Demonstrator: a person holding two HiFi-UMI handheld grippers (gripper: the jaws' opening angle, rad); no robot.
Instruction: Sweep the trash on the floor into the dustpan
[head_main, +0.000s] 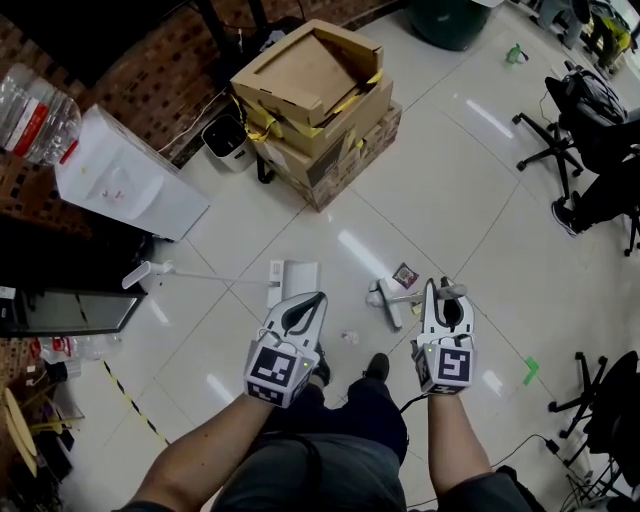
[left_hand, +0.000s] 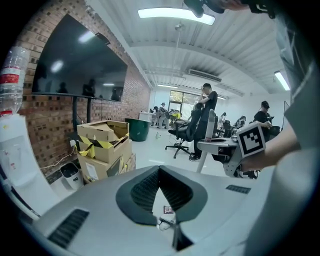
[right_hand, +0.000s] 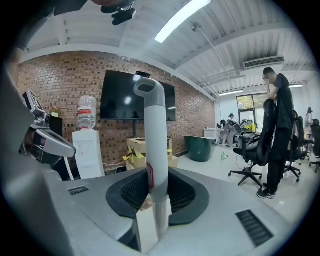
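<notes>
Right gripper (head_main: 443, 292): clamped on an upright white plastic broom handle (right_hand: 152, 150).
Left gripper (head_main: 319, 298): jaws together, nothing held; the nearer one to the pan.
White long-handled dustpan (head_main: 296, 279): just ahead of the left gripper, its handle running leftward.
Small crumpled white trash (head_main: 350, 338): on the floor between the grippers.

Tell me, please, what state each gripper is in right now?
Left gripper: jaws shut, holding nothing.
Right gripper: jaws shut on the white broom handle.

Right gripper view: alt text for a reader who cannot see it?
The right gripper is shut on an upright white broom handle. Behind are a brick wall with a dark screen, a water dispenser, cardboard boxes and a person.
</notes>
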